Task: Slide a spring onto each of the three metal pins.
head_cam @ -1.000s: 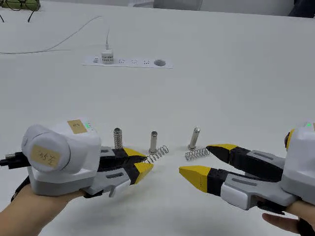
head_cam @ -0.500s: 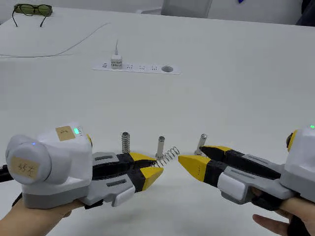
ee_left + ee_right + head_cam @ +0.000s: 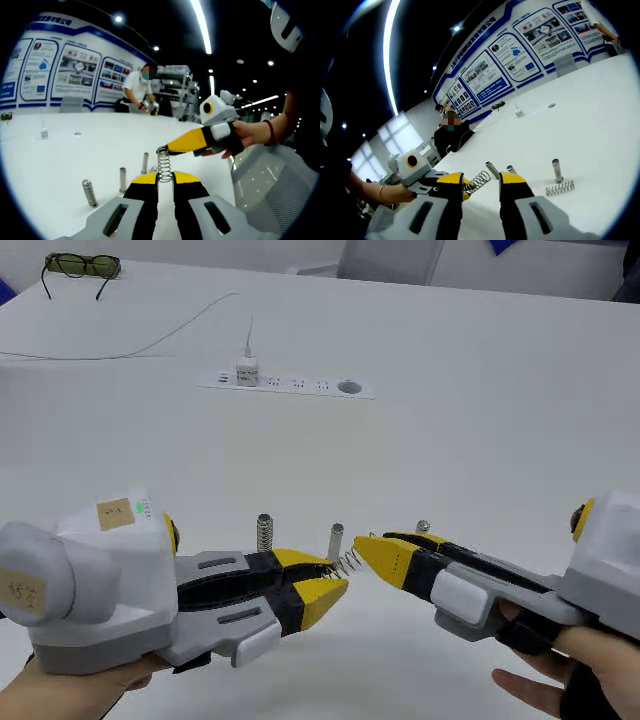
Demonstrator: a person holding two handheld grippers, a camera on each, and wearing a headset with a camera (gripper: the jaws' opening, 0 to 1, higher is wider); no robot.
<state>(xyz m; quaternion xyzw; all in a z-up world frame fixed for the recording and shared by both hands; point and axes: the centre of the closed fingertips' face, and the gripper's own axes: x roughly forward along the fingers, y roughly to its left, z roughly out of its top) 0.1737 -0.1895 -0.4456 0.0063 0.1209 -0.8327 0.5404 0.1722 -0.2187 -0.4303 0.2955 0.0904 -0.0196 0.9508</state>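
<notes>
Over the white table (image 3: 480, 420), my left tongs (image 3: 165, 176) pinch a coiled metal spring (image 3: 163, 162) near three upright metal pins (image 3: 336, 538). My right tongs (image 3: 481, 182) hang slightly parted and empty beside it, with blue-and-white wall posters (image 3: 520, 55) behind.

Three short metal pins stand upright in a row on the white tabletop (image 3: 480, 440). The left pin (image 3: 265, 520) already wears its fitted spring (image 3: 90, 194), coiled round the shaft. The middle pin (image 3: 336, 538) is bare. The right pin (image 3: 556, 170) is bare too, with a loose spring (image 3: 560, 188) lying flat just beside its base. We see a third spring (image 3: 164, 164) pinched by one end in the jaws of the left gripper (image 3: 335, 574), sticking straight out past the tips.
</notes>
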